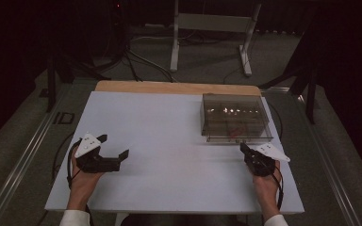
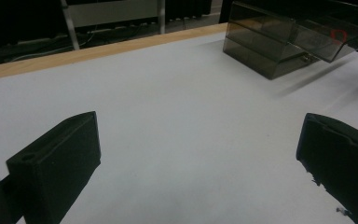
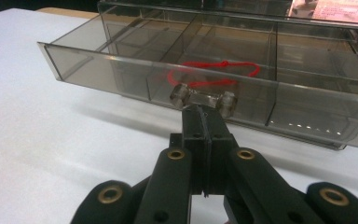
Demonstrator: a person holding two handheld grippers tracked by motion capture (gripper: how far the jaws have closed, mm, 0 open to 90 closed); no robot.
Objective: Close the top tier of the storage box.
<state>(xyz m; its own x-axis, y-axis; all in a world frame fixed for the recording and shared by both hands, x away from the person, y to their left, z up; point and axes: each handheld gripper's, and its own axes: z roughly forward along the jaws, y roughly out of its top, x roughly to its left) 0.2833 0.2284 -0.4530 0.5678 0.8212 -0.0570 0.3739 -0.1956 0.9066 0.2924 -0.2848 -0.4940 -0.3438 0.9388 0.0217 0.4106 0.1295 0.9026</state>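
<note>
Gripping step, drawer part-open: right gripper [image 3: 204,114] clenched, jaws pressed together w/ tips at the clear knob [image 3: 203,99] on the drawer [image 3: 121,70] front; whether the tips pinch the bar or just touch it can't be told. Left gripper [image 1: 113,146] released, jaws wide apart, nothing between them, resting on the white table [image 1: 169,155] well apart from the organiser box [image 1: 233,115], which sits just ahead of the right tongs.

Next move, judged: straight level pull or push along the drawer's slide; grip must stay square on the knob, box may need steadying by left tongs.

Count:
- grippers: 2
- box: 1
- drawer out: 1, several compartments
- knob: 1
- red loop [image 3: 214,74], inside drawer just behind knob: 1
</note>
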